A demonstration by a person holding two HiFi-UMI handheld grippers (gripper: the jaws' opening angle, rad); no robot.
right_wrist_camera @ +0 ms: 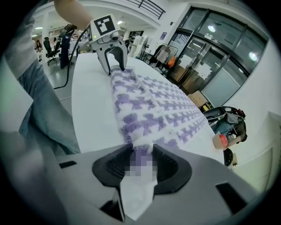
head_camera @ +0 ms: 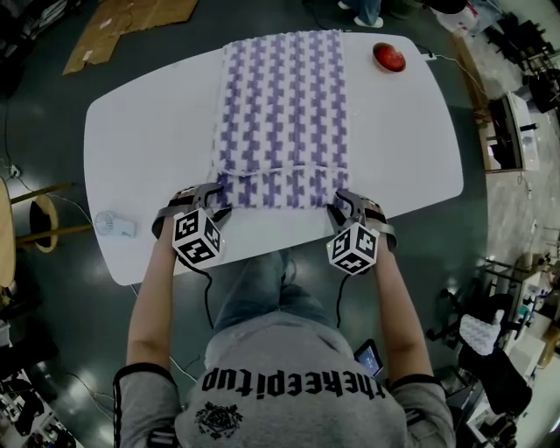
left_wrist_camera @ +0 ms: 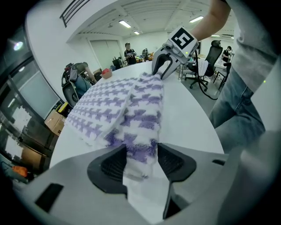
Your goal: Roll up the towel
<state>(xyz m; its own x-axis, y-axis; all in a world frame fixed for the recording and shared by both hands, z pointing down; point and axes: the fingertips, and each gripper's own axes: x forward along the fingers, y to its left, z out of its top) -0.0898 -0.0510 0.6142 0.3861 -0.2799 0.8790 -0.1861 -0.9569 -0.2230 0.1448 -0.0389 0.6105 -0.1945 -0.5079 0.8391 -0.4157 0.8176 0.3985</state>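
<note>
A purple-and-white houndstooth towel [head_camera: 280,114] lies lengthwise on the white table [head_camera: 131,131], its near end folded over into a thick band [head_camera: 280,185]. My left gripper [head_camera: 214,199] sits at the band's left corner, and in the left gripper view [left_wrist_camera: 141,156] the towel's end [left_wrist_camera: 140,145] lies between open jaws with a gap at the right pad. At the band's right corner is my right gripper [head_camera: 343,205]; in the right gripper view [right_wrist_camera: 142,160] the jaws stand apart around the towel end [right_wrist_camera: 140,132]. Each gripper view shows the other gripper at the band's far end.
A red rounded object [head_camera: 389,57] rests at the table's far right corner. A small white device [head_camera: 114,224] lies near the left front edge. Cardboard [head_camera: 122,26] is on the floor beyond; office chairs and people stand in the background.
</note>
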